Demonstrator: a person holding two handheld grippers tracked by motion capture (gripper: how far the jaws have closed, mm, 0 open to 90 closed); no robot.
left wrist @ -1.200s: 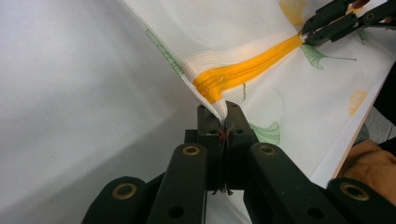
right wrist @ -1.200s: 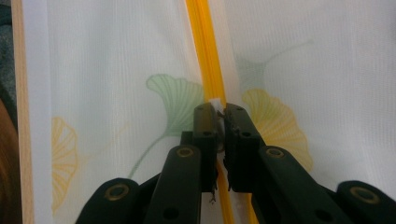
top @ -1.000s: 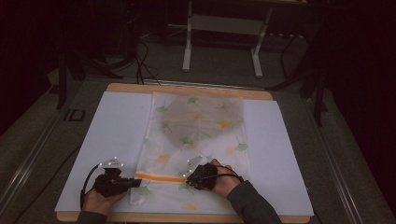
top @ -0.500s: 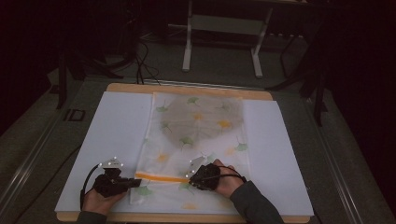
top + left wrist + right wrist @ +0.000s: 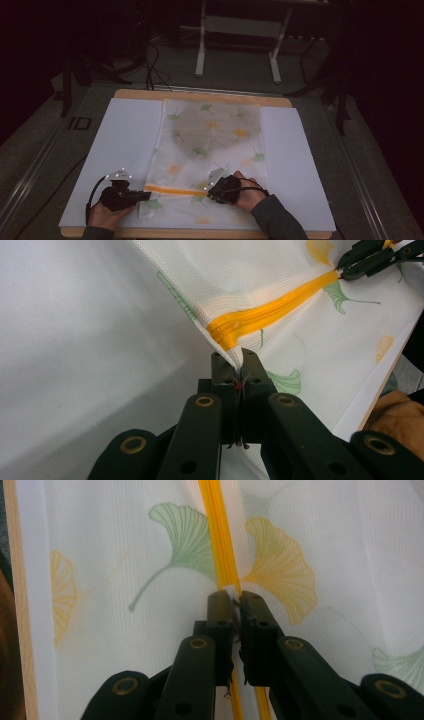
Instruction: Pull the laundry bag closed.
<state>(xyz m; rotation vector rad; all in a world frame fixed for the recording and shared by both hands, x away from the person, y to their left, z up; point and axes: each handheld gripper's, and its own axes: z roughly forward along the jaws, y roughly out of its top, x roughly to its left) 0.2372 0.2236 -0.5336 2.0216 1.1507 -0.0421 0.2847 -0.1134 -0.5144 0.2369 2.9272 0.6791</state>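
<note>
A white mesh bag (image 5: pixel 220 165) printed with green and yellow ginkgo leaves lies on the white sheet (image 5: pixel 120 140), and a grey item (image 5: pixel 215 127) shows through its far half. An orange zipper (image 5: pixel 172 190) crosses the bag's near end. My left gripper (image 5: pixel 146 195) is shut on the bag's edge at the zipper's left end (image 5: pixel 239 365). My right gripper (image 5: pixel 210 192) is shut on the zipper (image 5: pixel 220 540) farther along, with its jaws (image 5: pixel 234 601) pinched over the orange band. The right gripper (image 5: pixel 367 259) also appears far off in the left gripper view.
The white sheet covers a wooden table (image 5: pixel 200 94) whose near edge (image 5: pixel 200 233) runs under both hands. A metal stand (image 5: pixel 240 35) and cables (image 5: pixel 150 65) sit on the dark floor behind the table.
My right gripper has slid a little to the right along the zipper, so slightly more orange band shows between the grippers. The left gripper has stayed put.
</note>
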